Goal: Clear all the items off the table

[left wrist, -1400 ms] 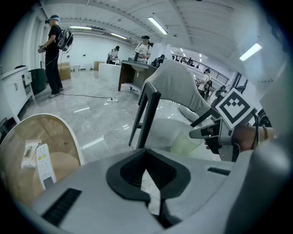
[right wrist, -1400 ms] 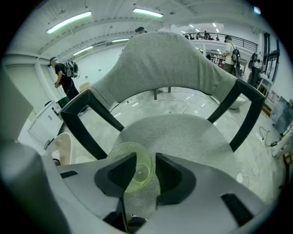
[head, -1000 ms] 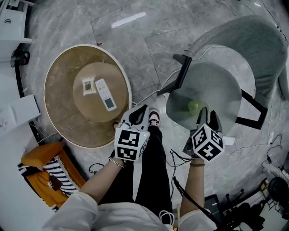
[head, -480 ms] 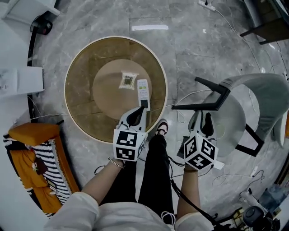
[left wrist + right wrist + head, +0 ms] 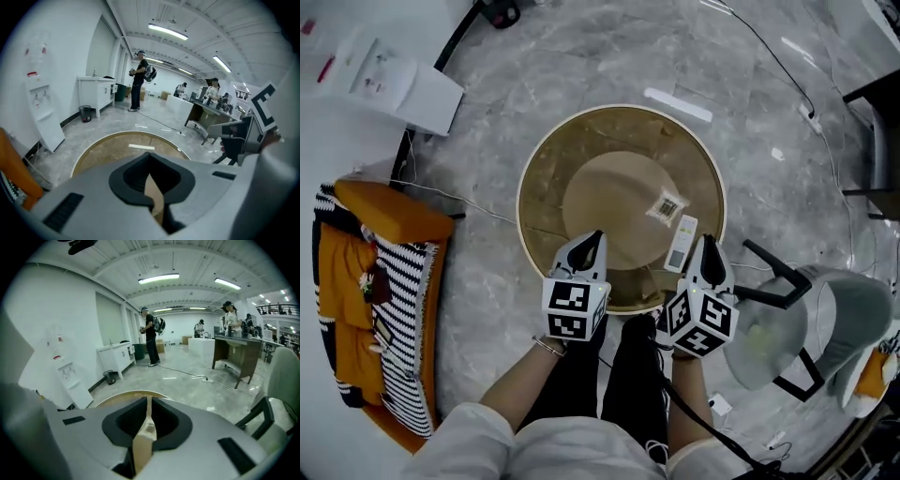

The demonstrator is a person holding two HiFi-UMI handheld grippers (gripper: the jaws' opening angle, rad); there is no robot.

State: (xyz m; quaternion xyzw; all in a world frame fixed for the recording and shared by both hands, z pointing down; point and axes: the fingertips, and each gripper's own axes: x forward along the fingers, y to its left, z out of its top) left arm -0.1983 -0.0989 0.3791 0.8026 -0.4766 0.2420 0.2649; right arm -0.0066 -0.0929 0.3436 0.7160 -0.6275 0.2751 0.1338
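Both grippers are hovering over the near edge of the round tan desk (image 5: 546, 169), apparently lining up the next pick. The left gripper (image 5: 597, 236) is showing its jaws drawn to a thin slit with nothing between them, and the right gripper (image 5: 708, 240) has just been closing its jaws, now nearly together and likewise empty. The task's things are lying on the smooth raised inner disc toward the right edge: a slim white rectangular remote (image 5: 681, 243) just ahead of the right jaws, and a small flat barcoded packet (image 5: 667, 206) just beyond it.

Grey marble floor (image 5: 581, 66), white walls (image 5: 70, 301) — striplights (image 5: 158, 278)
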